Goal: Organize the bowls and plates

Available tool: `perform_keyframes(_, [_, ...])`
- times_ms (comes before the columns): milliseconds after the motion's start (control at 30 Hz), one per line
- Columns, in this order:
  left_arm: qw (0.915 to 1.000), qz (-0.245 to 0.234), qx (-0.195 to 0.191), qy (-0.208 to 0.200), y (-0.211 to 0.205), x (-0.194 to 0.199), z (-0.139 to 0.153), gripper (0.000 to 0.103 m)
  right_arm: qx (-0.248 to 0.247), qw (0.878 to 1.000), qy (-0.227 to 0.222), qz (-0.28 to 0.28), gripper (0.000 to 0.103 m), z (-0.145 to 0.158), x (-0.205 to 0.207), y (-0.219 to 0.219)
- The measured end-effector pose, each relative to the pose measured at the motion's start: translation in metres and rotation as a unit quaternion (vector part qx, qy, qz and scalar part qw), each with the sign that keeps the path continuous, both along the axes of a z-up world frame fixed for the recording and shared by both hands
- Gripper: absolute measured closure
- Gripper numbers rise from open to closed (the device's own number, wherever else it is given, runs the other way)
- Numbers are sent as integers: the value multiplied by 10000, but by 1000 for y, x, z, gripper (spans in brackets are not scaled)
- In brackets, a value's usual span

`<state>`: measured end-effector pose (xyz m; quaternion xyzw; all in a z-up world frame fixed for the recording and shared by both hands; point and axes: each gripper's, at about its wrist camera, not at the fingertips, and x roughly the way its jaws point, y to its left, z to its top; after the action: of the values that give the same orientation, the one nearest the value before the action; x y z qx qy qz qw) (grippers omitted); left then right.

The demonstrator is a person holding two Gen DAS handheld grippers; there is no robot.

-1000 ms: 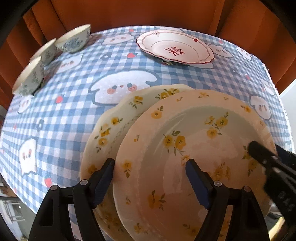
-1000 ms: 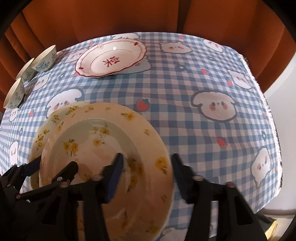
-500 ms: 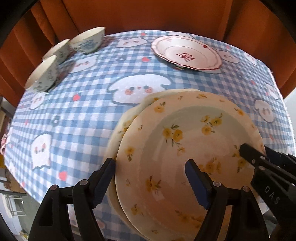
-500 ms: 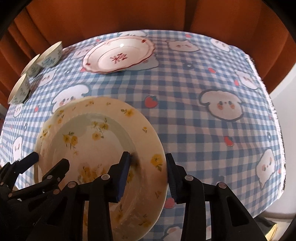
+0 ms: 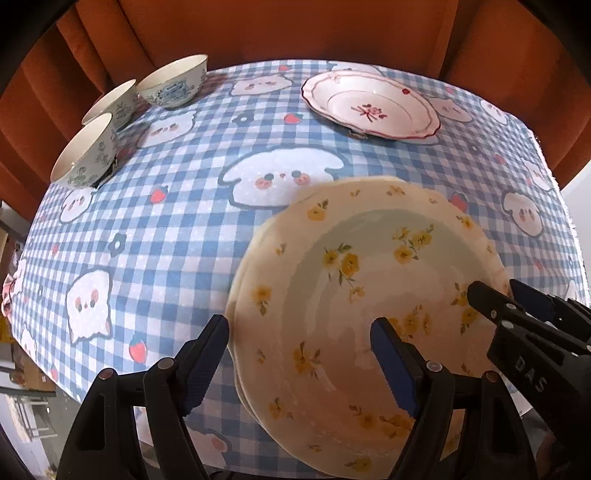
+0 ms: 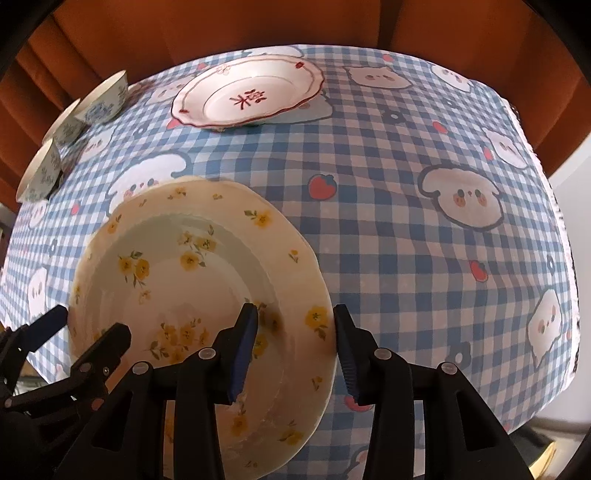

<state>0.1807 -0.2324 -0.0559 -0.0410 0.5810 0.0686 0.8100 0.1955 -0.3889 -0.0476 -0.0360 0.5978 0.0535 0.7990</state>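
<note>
A cream plate with yellow flowers (image 5: 354, 295) lies stacked on a matching plate whose rim (image 5: 255, 236) shows at the left, near the table's front edge; it also shows in the right wrist view (image 6: 192, 280). My left gripper (image 5: 299, 358) is open, its fingers straddling the stack's left rim. My right gripper (image 6: 295, 343) is open, its fingers straddling the right rim. A white plate with a red rim (image 5: 369, 107) sits at the back; it shows too in the right wrist view (image 6: 247, 96). Three blue-patterned bowls (image 5: 173, 86) stand at the back left.
The table wears a blue checked cloth with cartoon animals (image 6: 424, 240). Orange curtains (image 5: 295, 29) hang behind the table. The cloth's right edge (image 6: 569, 258) drops off beside a pale wall.
The top flowered plate has slid left and now sits nearly square on the lower one. Both grippers have drawn back towards the table's front edge, jaws still open.
</note>
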Motion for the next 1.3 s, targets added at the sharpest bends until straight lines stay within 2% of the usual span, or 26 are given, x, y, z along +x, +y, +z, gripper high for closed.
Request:
perform_keyframes(100, [9999,-80,-45,-97,6,2,7,20,18,9998,-206,-73,38,13,-5,5])
perform_keyframes(433, [9972,-485,-93,-555,35,5,43,11,-12,9975,-515,-474,36,52,-11,26])
perform_keyframes(667, [9939,-663,-71,-880,50,30,64,10,-36,9948,-801,-634,36,68,3,46])
perform_keyframes(867, [9930,-582,-30,-1028,47,62,69,9,-41,9938,-964,-556,35,75,36,44])
perform_keyframes(1000, [9939,-403,3,-1031,45,86,67,7,-23,9933,-1062,-465,25,74,67,36])
perform_keyframes(1133, [9938,-271,123,-1074,37,110,60,7,48,9930,-1115,-398,25,71,97,26])
perform_keyframes(1300, [9947,28,28,-1032,34,141,46,7,215,9929,-1116,-364,25,63,136,15])
